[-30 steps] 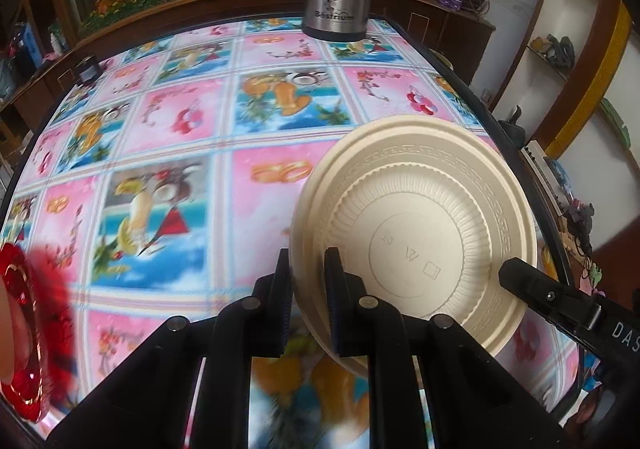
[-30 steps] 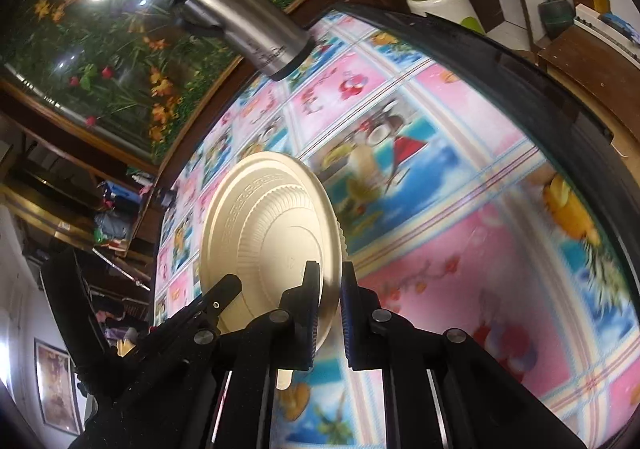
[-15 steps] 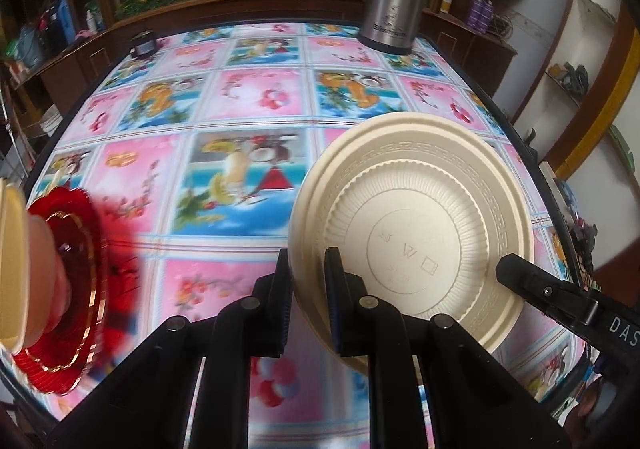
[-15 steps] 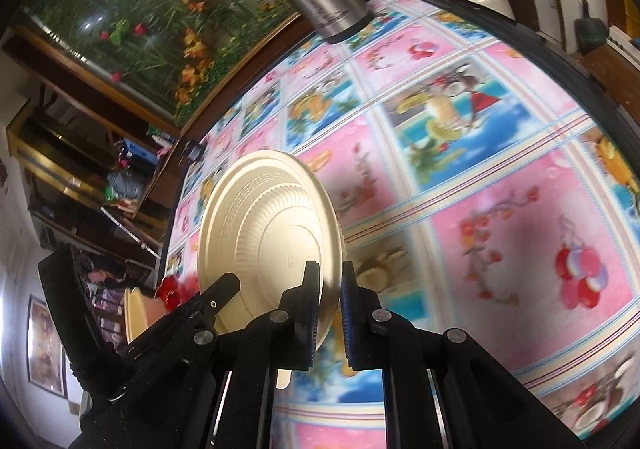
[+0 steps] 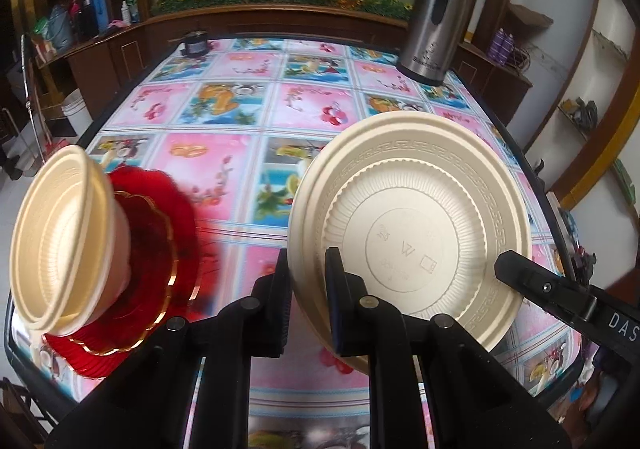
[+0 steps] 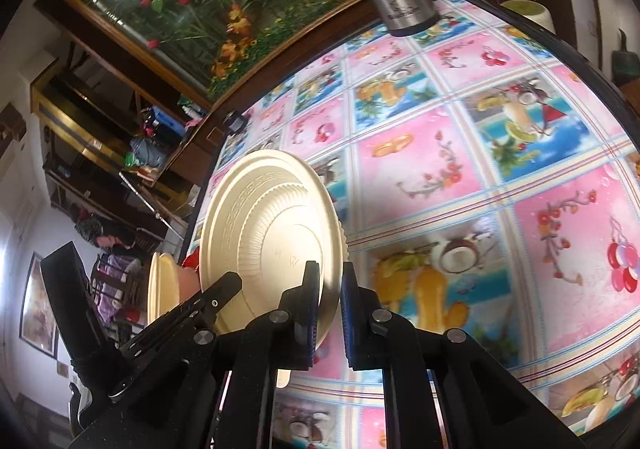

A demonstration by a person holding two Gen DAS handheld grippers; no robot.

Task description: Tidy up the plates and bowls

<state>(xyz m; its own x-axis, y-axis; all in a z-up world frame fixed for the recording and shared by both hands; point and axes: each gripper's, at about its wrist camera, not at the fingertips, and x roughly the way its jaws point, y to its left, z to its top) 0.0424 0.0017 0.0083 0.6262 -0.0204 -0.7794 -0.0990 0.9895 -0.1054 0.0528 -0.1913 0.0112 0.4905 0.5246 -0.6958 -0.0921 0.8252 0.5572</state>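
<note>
A cream plastic plate (image 5: 412,225) is held on edge above the table, its underside toward the left wrist camera. My left gripper (image 5: 308,281) is shut on its rim, and my right gripper (image 6: 330,289) is shut on the opposite rim of the same plate (image 6: 268,241). At the left, a stack of cream bowls (image 5: 60,241) sits on red gold-trimmed plates (image 5: 152,253) near the table's left edge. The bowls (image 6: 160,289) show past the plate in the right wrist view.
A steel thermos jug (image 5: 432,25) stands at the table's far right corner, and a small dark pot (image 5: 196,43) at the far left. The table (image 5: 248,129) has a pink and blue fruit-print cloth and a dark rim.
Both grippers have carried the plate back and left along the table. The red plates and cream bowls have come fully into view at the left.
</note>
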